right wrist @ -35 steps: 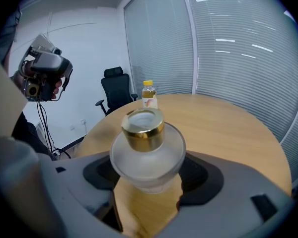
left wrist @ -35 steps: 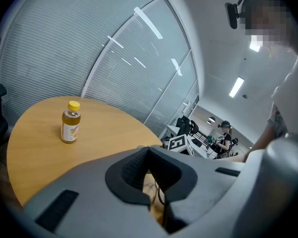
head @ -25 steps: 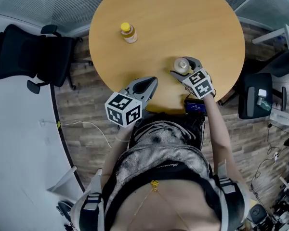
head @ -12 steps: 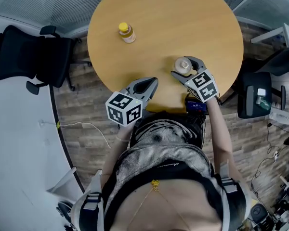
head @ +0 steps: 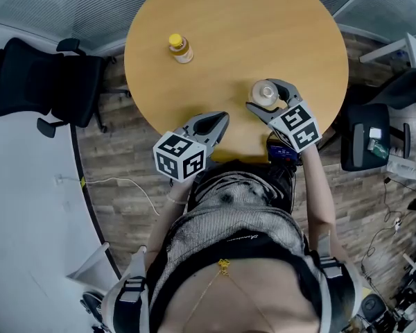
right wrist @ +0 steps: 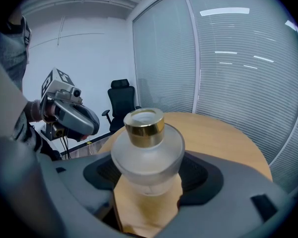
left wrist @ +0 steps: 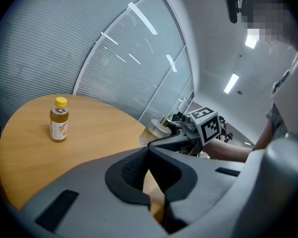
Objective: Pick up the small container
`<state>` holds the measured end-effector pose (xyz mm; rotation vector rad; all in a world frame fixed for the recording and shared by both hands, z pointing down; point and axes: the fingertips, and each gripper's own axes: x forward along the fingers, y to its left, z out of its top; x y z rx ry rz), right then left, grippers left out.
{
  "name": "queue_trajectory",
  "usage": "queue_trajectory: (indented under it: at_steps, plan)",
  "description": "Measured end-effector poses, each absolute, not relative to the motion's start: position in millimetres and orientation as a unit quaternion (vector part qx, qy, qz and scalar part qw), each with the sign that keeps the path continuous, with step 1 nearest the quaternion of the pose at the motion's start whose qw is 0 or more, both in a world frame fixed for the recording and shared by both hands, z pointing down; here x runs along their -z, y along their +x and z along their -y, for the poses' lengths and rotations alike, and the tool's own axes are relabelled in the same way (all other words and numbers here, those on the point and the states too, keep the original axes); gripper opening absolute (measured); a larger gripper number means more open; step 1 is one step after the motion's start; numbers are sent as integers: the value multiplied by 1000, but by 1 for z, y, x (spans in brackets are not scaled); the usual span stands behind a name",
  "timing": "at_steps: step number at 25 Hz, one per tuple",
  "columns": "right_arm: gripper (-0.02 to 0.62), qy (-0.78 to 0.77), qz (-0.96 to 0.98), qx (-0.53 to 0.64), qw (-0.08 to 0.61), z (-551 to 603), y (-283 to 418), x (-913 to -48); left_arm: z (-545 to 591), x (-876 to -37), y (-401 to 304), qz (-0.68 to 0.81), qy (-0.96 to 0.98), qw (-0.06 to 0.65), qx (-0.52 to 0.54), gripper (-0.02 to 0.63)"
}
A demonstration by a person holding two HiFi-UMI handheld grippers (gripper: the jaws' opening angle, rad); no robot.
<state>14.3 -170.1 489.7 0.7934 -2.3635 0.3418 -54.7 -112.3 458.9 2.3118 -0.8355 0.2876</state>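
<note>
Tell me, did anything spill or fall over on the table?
No, nothing stands out. The yellow-capped bottle stands upright on the table, and the small container sits upright in the jaws of the right gripper. No spills show.

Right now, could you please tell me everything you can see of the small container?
The small container is a squat, round jar of frosted, glass-like material with a gold collar at its neck. It is upright near the edge of the round wooden table, between the jaws of the right gripper, whose dark pads press its sides. Whether it rests on the table cannot be told.
</note>
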Motion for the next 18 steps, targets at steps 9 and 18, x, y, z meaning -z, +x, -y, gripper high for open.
queue_trajectory:
  at_steps: [9,18]
  plan:
    - [350,291,905,-104,292,168,10,-451,109,-460,-52,319,883,328,-108,6]
    - [350,284,916,-83,272,166,0,-424,106,-459,-51,320,883,328,-104,6]
